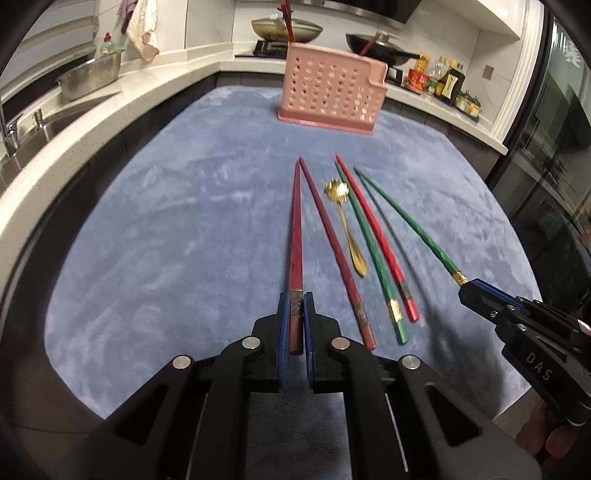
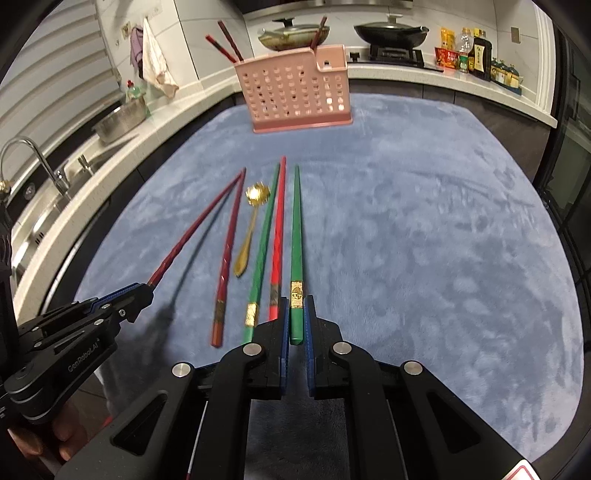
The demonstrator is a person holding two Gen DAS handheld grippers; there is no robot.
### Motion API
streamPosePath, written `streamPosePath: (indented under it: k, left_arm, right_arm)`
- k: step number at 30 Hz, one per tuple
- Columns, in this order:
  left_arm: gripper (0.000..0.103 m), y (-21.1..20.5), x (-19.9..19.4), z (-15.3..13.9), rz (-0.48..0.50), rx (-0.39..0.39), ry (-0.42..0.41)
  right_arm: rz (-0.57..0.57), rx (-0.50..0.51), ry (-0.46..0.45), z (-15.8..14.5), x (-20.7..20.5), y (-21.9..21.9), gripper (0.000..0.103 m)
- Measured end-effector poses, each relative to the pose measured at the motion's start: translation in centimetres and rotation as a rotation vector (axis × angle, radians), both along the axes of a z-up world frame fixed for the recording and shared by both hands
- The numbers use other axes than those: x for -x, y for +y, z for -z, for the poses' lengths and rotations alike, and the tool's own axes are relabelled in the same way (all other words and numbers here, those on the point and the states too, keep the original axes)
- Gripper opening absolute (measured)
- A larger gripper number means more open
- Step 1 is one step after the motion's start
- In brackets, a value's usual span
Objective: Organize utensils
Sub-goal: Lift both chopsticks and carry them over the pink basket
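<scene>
My left gripper (image 1: 296, 301) is shut on the thick end of a dark red chopstick (image 1: 295, 236), whose tip still rests on the cloth. My right gripper (image 2: 297, 302) is shut on the gold-banded end of a green chopstick (image 2: 296, 229). Each gripper also shows in the other view, the right gripper (image 1: 466, 290) and the left gripper (image 2: 146, 290). Between them on the cloth lie a maroon chopstick (image 2: 226, 258), a gold spoon (image 2: 251, 221), a second green chopstick (image 2: 262, 243) and a bright red chopstick (image 2: 279, 236). A pink perforated holder (image 2: 295, 96) stands at the far edge with chopsticks (image 2: 225, 40) in it.
A blue plush cloth (image 2: 424, 221) covers the table. A sink with a tap (image 2: 40, 162) and a steel colander (image 2: 118, 120) are on the left counter. Woks (image 2: 388, 31) and bottles (image 2: 476, 51) line the back. A dark glass door (image 1: 554, 147) stands at the right.
</scene>
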State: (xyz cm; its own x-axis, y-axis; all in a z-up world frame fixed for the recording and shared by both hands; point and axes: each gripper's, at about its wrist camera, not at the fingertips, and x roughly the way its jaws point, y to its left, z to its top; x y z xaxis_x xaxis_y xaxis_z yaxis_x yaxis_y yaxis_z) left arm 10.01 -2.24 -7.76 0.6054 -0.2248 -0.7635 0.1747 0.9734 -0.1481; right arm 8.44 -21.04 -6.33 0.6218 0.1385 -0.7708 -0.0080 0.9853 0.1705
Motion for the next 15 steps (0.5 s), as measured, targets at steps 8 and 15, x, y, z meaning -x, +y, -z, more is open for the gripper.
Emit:
streamPosePath:
  k: [8, 15]
  left_arm:
    - [0.007, 0.6, -0.7, -4.1, -0.017, 0.039, -0.077]
    - [0.007, 1.6, -2.2, -7.9, -0.038, 0.066, -0.142]
  right_arm:
    - [0.037, -0.014, -0.075, -4.1, -0.3, -0.9, 0.007]
    - [0.069, -0.024, -0.149, -7.9, -1.0, -2.4, 0.007]
